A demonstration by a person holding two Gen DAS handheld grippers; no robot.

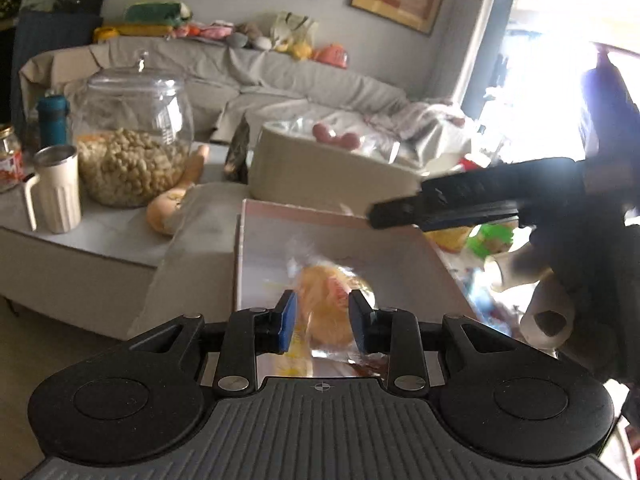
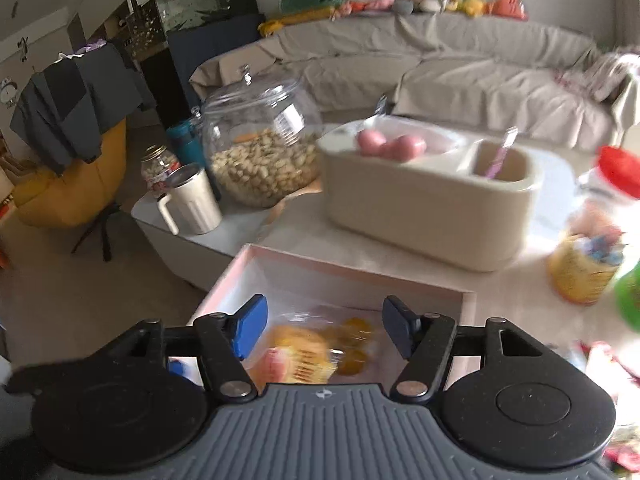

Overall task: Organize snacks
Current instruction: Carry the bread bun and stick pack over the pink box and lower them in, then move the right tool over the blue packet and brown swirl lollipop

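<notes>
A shallow pink box [image 1: 256, 248] stands on the table in front of me; it also shows in the right wrist view [image 2: 360, 276]. A clear-wrapped yellow pastry [image 1: 328, 300] lies in it, blurred, in line with the open blue pads of my left gripper [image 1: 322, 322]; I cannot tell whether the pads touch it. My right gripper [image 2: 324, 330] is open above the box, over wrapped yellow snacks [image 2: 316, 348]. The right gripper also shows in the left wrist view [image 1: 374, 216], over the box's far right corner.
A beige two-compartment container [image 2: 424, 200] holds pink round items [image 2: 390, 144]. A big glass jar of nuts [image 2: 260, 148], a white mug [image 2: 192, 200], a small jar [image 2: 158, 166], a teal bottle [image 1: 52, 120] and a red-lidded jar [image 2: 592, 248] stand around. A grey sofa [image 2: 460, 64] lies behind.
</notes>
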